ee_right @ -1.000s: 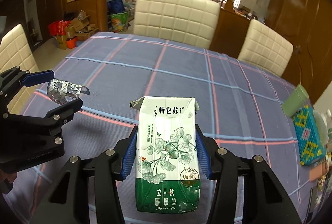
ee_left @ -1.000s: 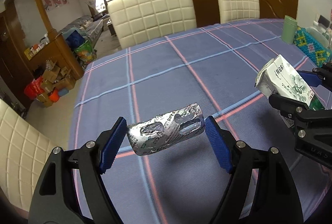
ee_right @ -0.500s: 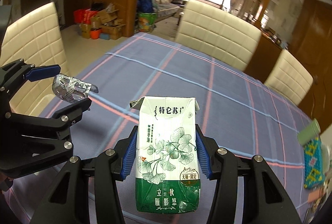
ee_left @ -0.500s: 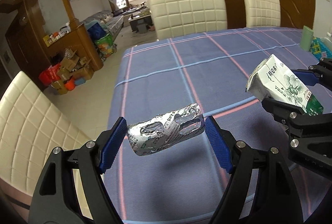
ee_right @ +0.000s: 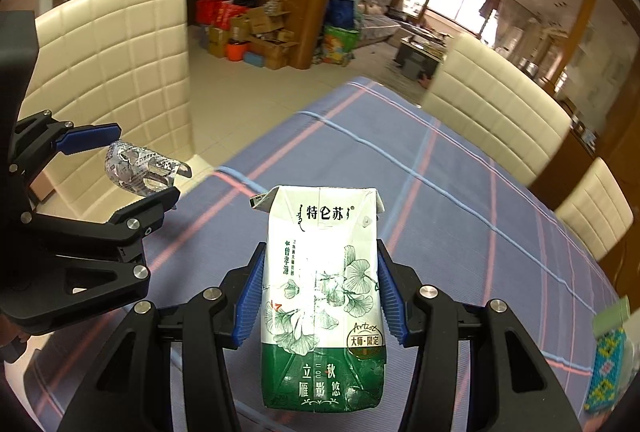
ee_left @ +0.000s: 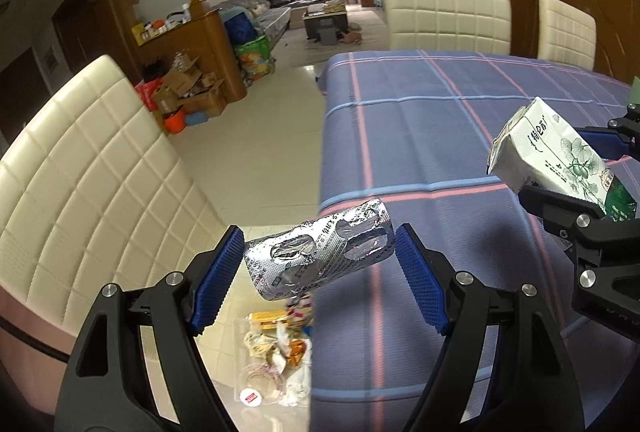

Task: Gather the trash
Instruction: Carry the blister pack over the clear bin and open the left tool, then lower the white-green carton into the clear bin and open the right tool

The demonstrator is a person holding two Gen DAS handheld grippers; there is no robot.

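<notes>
My left gripper (ee_left: pixel 318 272) is shut on a silver foil blister pack (ee_left: pixel 320 258), held crosswise between its blue pads above the table's left edge. Below it on the floor lies a clear bag of trash (ee_left: pixel 276 360). My right gripper (ee_right: pixel 320 296) is shut on a white and green milk carton (ee_right: pixel 322 296), upright over the blue checked tablecloth (ee_right: pixel 460 199). The carton (ee_left: pixel 560 163) and right gripper also show at the right of the left wrist view. In the right wrist view the left gripper (ee_right: pixel 132 167) with the blister pack (ee_right: pixel 140 169) sits at the left.
Cream padded chairs stand left (ee_left: pixel 80 183) and behind the table (ee_left: pixel 444 11). Boxes and bags (ee_left: pixel 180 95) are piled by a wooden divider. A green cup (ee_right: pixel 610 316) and a patterned box (ee_right: pixel 606 368) sit at the table's right end.
Both grippers have swung left together, each keeping its load. The left one now hangs past the table's edge, bringing the floor, the chair and the trash bag into view.
</notes>
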